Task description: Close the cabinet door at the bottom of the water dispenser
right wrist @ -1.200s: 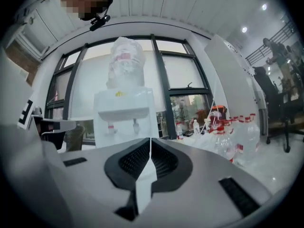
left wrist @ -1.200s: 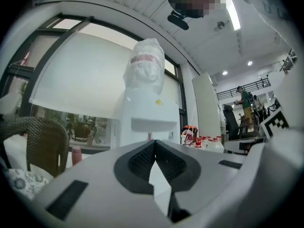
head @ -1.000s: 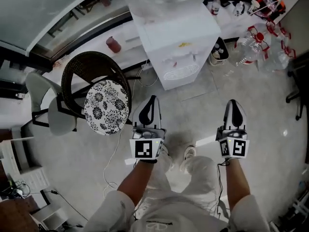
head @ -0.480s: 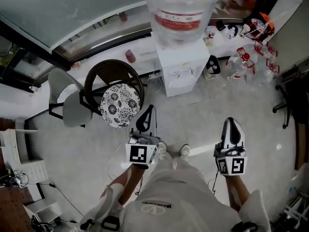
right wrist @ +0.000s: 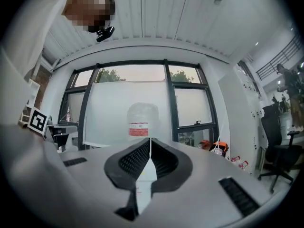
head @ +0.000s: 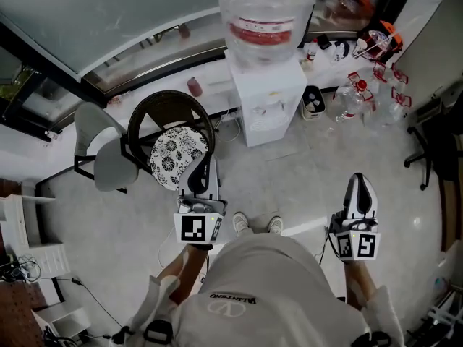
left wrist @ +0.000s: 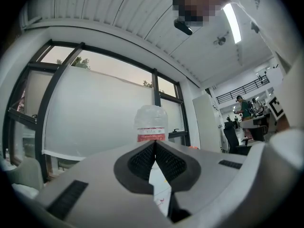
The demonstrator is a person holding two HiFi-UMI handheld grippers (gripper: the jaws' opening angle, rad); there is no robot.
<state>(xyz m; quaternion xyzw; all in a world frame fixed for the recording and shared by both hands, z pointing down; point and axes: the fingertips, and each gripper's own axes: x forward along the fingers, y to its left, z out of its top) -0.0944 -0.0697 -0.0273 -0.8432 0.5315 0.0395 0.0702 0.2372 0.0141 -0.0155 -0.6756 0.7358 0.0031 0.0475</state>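
Observation:
The white water dispenser point(head: 266, 96) stands against the window wall with a clear bottle point(head: 265, 16) with a red label on top. Its lower front point(head: 273, 130) is steeply foreshortened, and no door leaf sticks out from it. My left gripper point(head: 201, 168) and right gripper point(head: 359, 184) hover shut and empty over the floor, well short of the dispenser. In the left gripper view the shut gripper point(left wrist: 154, 145) points at the bottle point(left wrist: 151, 123). The right gripper point(right wrist: 150, 141) does the same, with the bottle point(right wrist: 140, 118) above it.
A wicker chair with a floral cushion point(head: 179, 155) stands just left of the dispenser, a grey chair point(head: 107, 162) beyond it. Empty water bottles point(head: 360, 92) and shoes point(head: 312, 100) lie to the right. An office chair point(head: 432, 132) is at the far right.
The person has stood up and both shut grippers have risen with them. The dispenser now looks smaller and farther away, with its bottle in view.

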